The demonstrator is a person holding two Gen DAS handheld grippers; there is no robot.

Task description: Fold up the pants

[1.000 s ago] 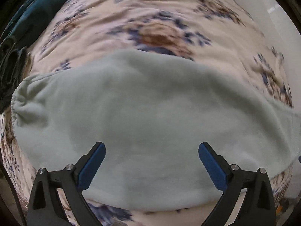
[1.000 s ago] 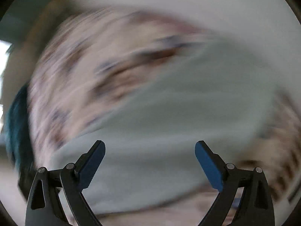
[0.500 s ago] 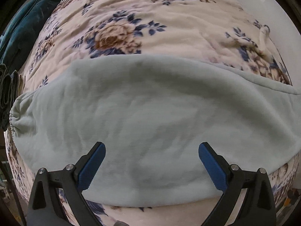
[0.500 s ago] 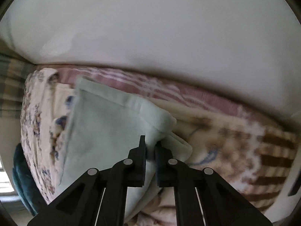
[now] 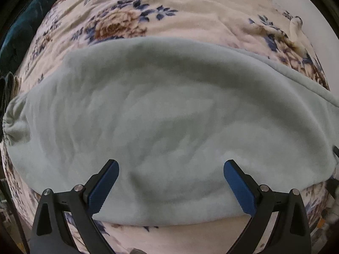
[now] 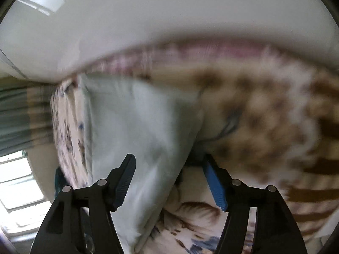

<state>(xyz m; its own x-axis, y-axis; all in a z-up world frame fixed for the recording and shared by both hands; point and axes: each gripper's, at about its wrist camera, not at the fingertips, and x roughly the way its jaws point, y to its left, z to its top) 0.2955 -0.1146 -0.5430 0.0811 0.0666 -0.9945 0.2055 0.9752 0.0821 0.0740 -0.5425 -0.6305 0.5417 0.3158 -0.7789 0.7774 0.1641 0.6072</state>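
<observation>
Pale mint fleece pants [image 5: 169, 127] lie spread across a floral bedspread [image 5: 159, 14], the gathered elastic end at the far left. My left gripper [image 5: 171, 184] hangs open straight above the cloth, blue pads wide apart, nothing between them. In the right wrist view the pants [image 6: 135, 131] run away from the camera as a folded strip. My right gripper [image 6: 169, 182] has its jaws opening; the near edge of the pants lies between the fingers, and the pads do not press on it.
A dark teal fabric [image 5: 25, 27] lies at the bed's upper left edge. A brown-patterned blanket [image 6: 264, 116] sits to the right of the pants, with a white wall [image 6: 169, 10] behind. A window [image 6: 19, 182] shows at lower left.
The right gripper shut on the pants' edge half a second ago and has since opened, dropping closer to the bed. The left gripper moved lower over the cloth, staying open.
</observation>
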